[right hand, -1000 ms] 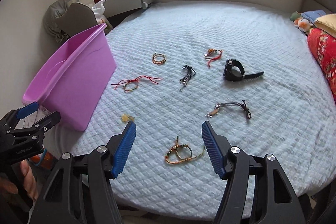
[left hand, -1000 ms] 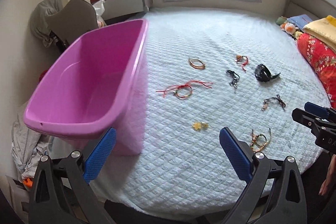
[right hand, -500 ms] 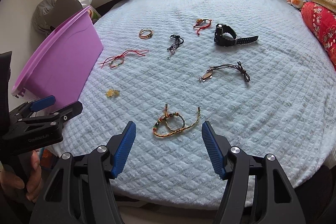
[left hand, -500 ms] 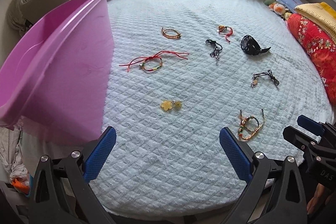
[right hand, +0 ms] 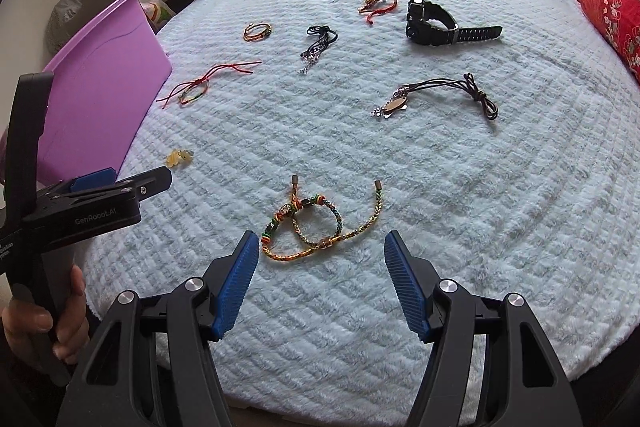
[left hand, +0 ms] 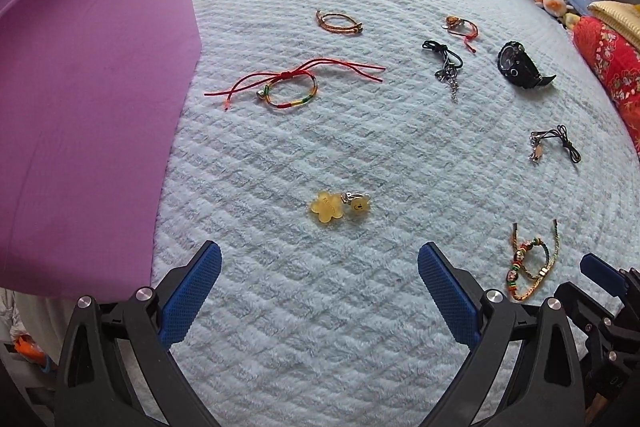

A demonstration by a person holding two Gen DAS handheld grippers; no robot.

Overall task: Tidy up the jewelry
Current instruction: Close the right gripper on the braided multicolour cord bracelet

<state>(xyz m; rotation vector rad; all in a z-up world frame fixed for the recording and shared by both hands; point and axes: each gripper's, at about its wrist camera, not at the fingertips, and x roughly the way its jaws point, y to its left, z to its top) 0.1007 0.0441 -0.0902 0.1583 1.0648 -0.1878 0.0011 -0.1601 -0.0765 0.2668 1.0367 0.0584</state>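
Both my grippers have come down toward the bed (right hand: 480,207) over the last second, and the jewelry now fills much more of each view than it did. My right gripper (right hand: 318,281) has its jaws standing wide apart with nothing between the pads; the braided bracelet (right hand: 320,227) with coloured beads lies just beyond its fingertips, roughly centred in the gap. My left gripper (left hand: 320,291) is likewise open and empty, and the yellow flower charm (left hand: 340,207) sits a little farther out on the quilt, in line with its gap. In the right wrist view I see my left hand (right hand: 48,323) wrapped round that gripper's handle at the near left.

The purple bin (left hand: 88,107) stands at the left edge of the bed and, now that I am lower, shows me only its outer wall. The other pieces lie untouched farther off: the red cord bracelet (left hand: 288,87) near the bin, the thin orange bracelet (left hand: 339,23) beyond it, the black watch (right hand: 436,25) at the far right, and the black cord with a pendant (right hand: 432,95) in between.

I judge nothing is sorted yet; the descent has lined each gripper up for a first pick, so the next move is a short drop and a squeeze on thin, limp cord.
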